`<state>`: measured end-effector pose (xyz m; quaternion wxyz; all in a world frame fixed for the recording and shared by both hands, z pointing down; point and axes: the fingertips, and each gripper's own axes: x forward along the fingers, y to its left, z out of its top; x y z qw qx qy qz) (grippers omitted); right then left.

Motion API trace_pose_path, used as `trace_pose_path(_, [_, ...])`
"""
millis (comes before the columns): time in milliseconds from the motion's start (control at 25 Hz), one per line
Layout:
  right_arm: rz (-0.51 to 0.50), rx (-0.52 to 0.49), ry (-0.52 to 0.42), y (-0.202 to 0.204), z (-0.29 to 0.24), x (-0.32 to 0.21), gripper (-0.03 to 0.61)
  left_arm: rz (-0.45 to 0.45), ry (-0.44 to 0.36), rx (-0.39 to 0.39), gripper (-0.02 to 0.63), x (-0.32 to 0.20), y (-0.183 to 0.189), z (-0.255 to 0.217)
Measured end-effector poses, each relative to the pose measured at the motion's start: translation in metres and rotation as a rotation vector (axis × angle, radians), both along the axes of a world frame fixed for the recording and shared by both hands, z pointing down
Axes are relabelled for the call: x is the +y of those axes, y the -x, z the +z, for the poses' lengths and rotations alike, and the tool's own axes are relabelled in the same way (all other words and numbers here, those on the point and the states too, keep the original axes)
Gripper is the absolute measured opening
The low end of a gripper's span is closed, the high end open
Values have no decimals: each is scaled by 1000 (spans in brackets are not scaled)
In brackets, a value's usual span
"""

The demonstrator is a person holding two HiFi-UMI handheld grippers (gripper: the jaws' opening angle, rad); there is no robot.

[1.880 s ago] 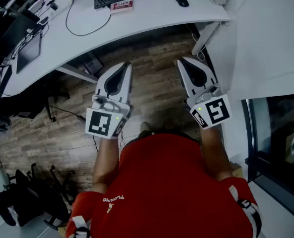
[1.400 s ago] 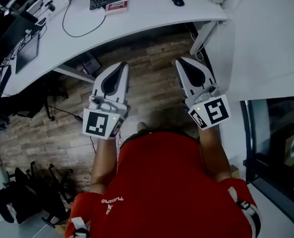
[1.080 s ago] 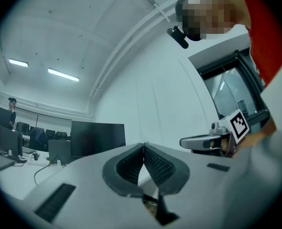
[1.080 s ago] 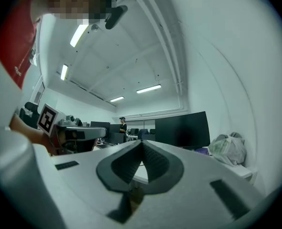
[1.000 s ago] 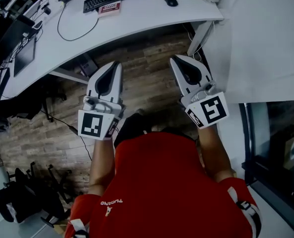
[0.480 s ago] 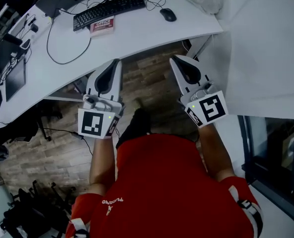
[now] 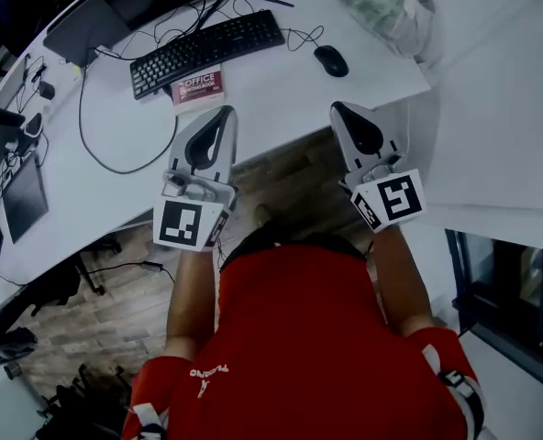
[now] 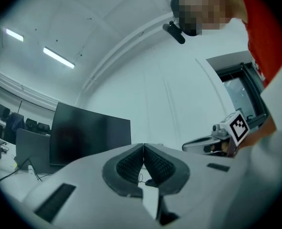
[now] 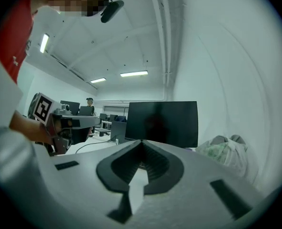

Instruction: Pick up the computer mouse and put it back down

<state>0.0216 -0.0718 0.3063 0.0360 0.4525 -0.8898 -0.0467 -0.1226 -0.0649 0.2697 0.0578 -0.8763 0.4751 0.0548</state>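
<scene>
On the white desk [image 7: 281, 99], just right of the black keyboard [image 7: 207, 51], lies the mouse [image 7: 331, 60]. It is flat on its belly, its thin cord looping back towards the keyboard, and a crumpled plastic bag [image 7: 382, 12] sits a little beyond it.

I judge the mouse light and stiff: a hard, smooth, domed shell that could slide out from under the pads if I pinch it high on the curve. I think the best hold is low across its two long sides, near the middle where the flanks are straightest. I would keep clear of the buttons and lift gently, because the cord may drag or tug it askew.

My right tongs [image 7: 340, 108] are pinched fully together with nothing between them. The tip is at the desk's near edge, close to the mouse but not touching it. My left tongs [image 7: 226, 110] are likewise closed tip to tip and empty, over the desk edge near a small red and white box [image 7: 197, 87].

I hold both out ahead of me, side by side and roughly level, pointing at the desk, forearms stretched forward. The right ones must open before they can take the mouse.
</scene>
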Motion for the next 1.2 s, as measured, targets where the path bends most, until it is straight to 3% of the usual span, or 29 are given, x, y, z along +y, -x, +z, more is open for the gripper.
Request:
trace_pose_path(320, [60, 69, 55, 8, 26, -67, 5, 45, 17, 9, 11, -65, 9, 8])
trace_pose_path(680, [73, 150, 132, -12, 69, -122, 12, -14, 47, 1, 9, -99, 2, 21])
trace_pose_path(920, [85, 202, 230, -32, 108, -155, 80, -49, 68, -1, 11, -115, -9, 34])
trace_pose_path(1200, [106, 264, 341, -48, 155, -194, 212, -76, 104, -26, 9, -131, -15, 51])
